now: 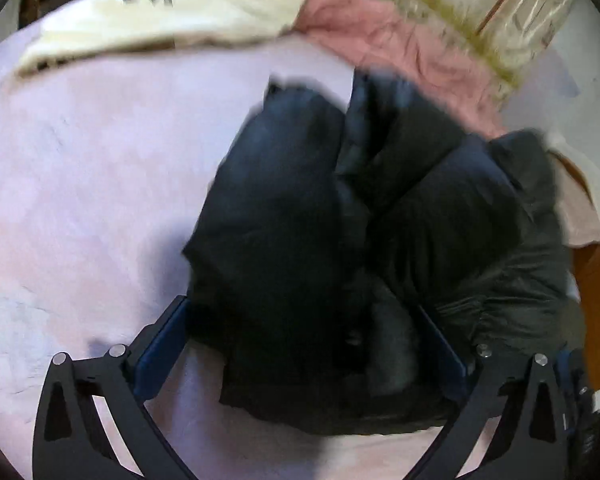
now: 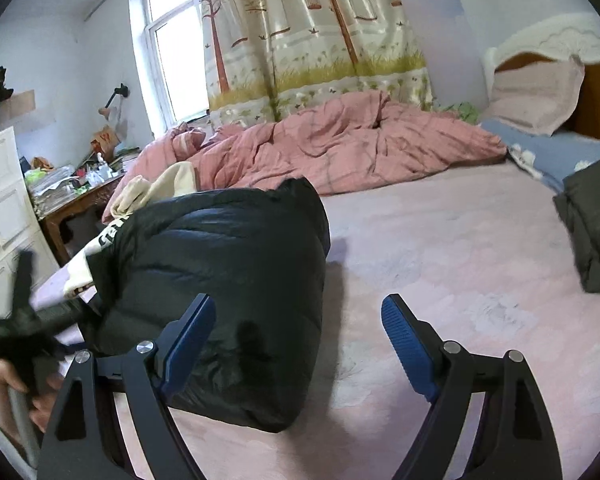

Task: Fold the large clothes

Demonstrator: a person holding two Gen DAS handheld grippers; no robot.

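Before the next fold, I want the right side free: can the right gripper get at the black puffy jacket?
Probably yes. The right gripper stands open over bare pink bedsheet, with the black jacket right beside its left finger and nothing between them.

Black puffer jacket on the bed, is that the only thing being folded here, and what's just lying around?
Part of the job:
black puffer jacket
left gripper, open around the jacket
right gripper, open, empty

Just lying about:
pink quilt
cream garment
dark folded garment
pillow
curtain
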